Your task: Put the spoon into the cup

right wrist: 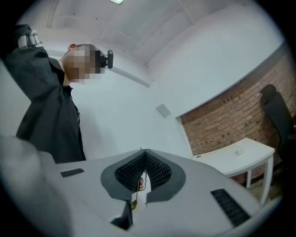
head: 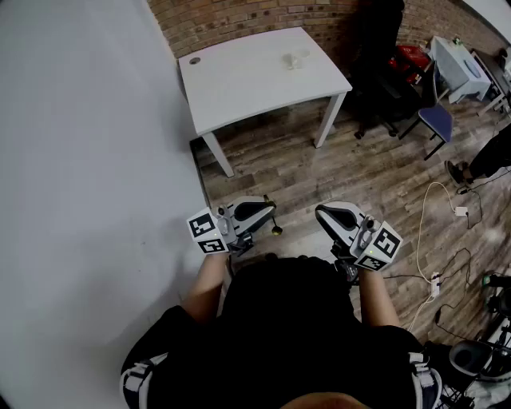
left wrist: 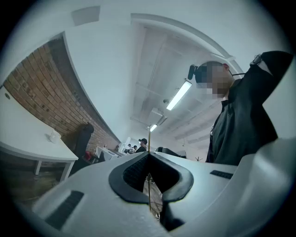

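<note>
The cup (head: pixel 296 58) is a small pale shape standing on the far side of a white table (head: pixel 239 84), which is pushed against a brick wall (head: pixel 239 16). It is too small from here to tell whether the spoon lies by it. The person stands well back from the table on the wood floor (head: pixel 319 172), elbows tucked in, with a gripper in each hand held close to a black top. The left gripper (head: pixel 263 212) is clenched, its jaws pressed tip to tip with nothing between them. The right gripper (head: pixel 326 214) is clenched the same way and is also empty. To the right stands a blue chair (head: pixel 435 121), and cables (head: pixel 435 209) trail over the boards.
</note>
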The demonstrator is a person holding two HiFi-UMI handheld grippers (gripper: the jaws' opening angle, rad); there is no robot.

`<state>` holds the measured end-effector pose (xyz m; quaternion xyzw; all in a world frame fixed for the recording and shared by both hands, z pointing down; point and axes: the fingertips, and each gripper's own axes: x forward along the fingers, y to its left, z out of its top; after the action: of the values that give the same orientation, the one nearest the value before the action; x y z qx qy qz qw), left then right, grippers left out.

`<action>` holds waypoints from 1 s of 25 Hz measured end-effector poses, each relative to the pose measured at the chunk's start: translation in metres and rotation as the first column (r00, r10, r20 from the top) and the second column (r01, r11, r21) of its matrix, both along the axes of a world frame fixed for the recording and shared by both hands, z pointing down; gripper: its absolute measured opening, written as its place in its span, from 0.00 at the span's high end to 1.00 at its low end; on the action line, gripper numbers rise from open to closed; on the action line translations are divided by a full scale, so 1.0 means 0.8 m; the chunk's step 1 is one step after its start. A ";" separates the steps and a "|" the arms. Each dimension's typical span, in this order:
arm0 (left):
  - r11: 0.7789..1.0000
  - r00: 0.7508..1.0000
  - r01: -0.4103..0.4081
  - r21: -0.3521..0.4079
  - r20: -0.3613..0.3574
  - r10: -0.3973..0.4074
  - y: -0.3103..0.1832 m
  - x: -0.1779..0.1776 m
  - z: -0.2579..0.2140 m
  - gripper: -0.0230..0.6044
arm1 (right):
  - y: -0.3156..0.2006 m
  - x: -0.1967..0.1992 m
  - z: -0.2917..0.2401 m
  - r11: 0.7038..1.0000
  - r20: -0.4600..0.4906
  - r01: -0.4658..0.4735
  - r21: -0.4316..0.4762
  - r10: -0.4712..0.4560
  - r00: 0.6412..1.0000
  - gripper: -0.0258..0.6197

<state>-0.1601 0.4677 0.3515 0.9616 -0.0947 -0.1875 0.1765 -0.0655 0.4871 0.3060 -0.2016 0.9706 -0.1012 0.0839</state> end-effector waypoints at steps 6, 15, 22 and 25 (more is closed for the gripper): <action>1.000 1.000 -0.006 0.013 0.007 0.006 0.007 -0.005 -0.011 0.94 | 0.001 -0.009 -0.004 1.000 -0.012 0.002 0.003 -0.002 1.000 0.95; 1.000 1.000 -0.013 -0.005 0.011 0.013 0.011 -0.016 -0.003 0.94 | 0.000 -0.007 0.016 0.998 -0.044 -0.066 -0.024 0.064 0.997 0.95; 0.999 1.000 -0.023 -0.028 0.017 0.023 0.007 -0.012 0.002 0.94 | 0.006 0.002 0.015 0.997 -0.034 -0.072 -0.006 0.071 0.997 0.95; 1.000 1.000 -0.023 -0.012 0.016 0.023 0.006 -0.011 -0.001 0.94 | 0.011 0.010 0.014 0.997 -0.014 -0.078 -0.022 0.078 0.997 0.95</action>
<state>-0.1686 0.4728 0.3508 0.9631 -0.0861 -0.1772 0.1836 -0.0579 0.4960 0.3171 -0.2409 0.9614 -0.1074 0.0789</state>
